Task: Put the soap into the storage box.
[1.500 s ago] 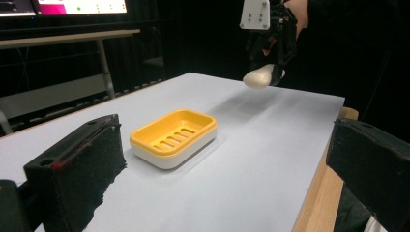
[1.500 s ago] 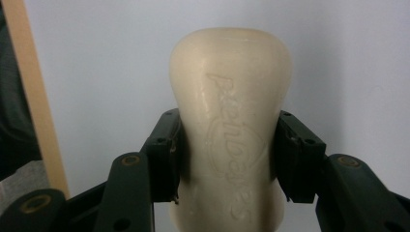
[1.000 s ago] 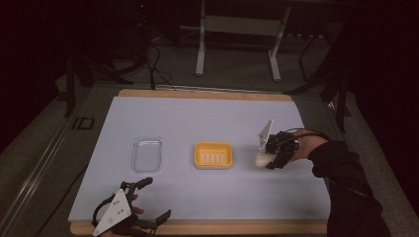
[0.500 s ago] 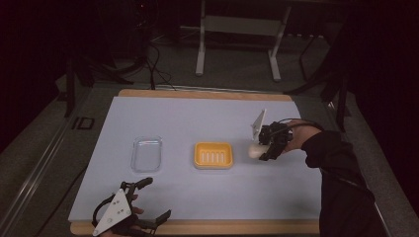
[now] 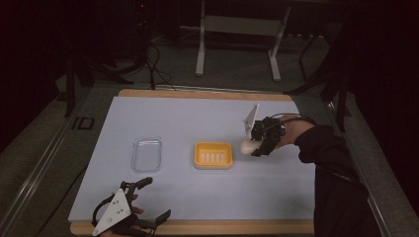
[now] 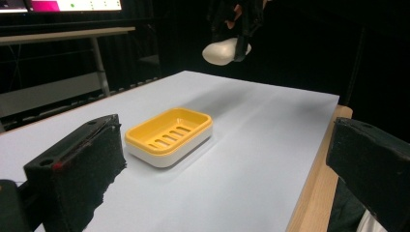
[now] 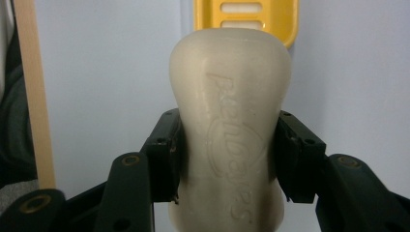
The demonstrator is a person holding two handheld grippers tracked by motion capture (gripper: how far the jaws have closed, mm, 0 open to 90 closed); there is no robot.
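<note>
Item: bar of soap [image 7: 229, 130], cream-white, with lettering pressed into its face. It is being gripped across its narrow waist by the right gripper [image 5: 260, 143], whose two black jaws are being pressed against its opposite sides, closed down to the width of the bar. In the high view the soap [image 5: 248, 145] is being held out from the jaw tips toward the middle of the table [image 5: 207, 118], lifted clear of the surface.

Item: soap dish [image 5: 213, 155], yellow tray with slotted floor on a white base. It is being seen just beyond the far end of the held soap in the right gripper view, where part of its yellow rim [image 7: 285, 21] is being shown above the bar. The soap is not being touched by it. In the left gripper view the dish [image 6: 169, 136] is being seen ahead of the left jaws, resting flat, with the soap [image 6: 223, 50] suspended higher up and farther off.

Item: clear plastic lid or tray [image 5: 146, 153], lying flat, well apart from the right gripper, on the far side of the soap dish from it, and ahead of the left gripper.

Item: left gripper [image 5: 148, 201], being held at the near edge of the table. Its jaws are being kept spread wide apart, with nothing between them.

Item: table, pale blue top with a wooden border [image 6: 314, 183].
</note>
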